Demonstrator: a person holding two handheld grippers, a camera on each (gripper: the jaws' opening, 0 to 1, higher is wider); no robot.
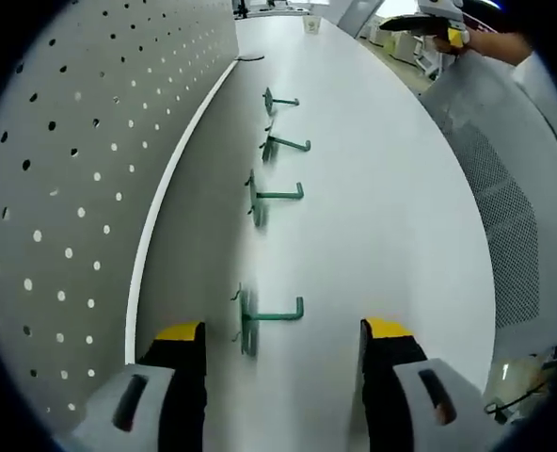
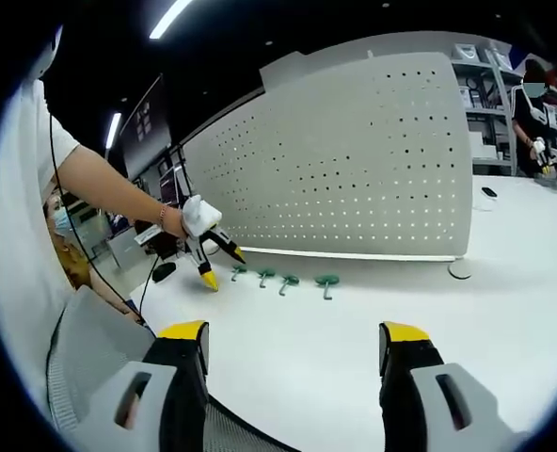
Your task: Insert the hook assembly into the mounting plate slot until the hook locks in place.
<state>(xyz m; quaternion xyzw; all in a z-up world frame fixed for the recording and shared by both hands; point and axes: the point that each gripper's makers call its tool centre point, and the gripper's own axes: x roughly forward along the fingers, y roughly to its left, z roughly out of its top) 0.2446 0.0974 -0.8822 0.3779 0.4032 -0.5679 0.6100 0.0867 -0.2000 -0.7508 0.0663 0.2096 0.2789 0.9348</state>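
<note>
Hook (image 1: 264,318): nearest of four in a row on table (image 1: 382,217), seen just ahead between jaws of L gripper (image 1: 283,331).
Axis: stem pointed away from pegboard (image 1: 81,169).
L gripper: wide, nothing held.
R gripper (image 2: 293,339): wide, nothing held, kept well back.

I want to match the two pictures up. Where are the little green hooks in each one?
Left gripper view: four green hooks lie in a row up the middle, the nearest between the open jaws.
Right gripper view: the same row sits mid-frame, beside the left gripper.
Shared landmark: the pegboard next to the row.
</note>
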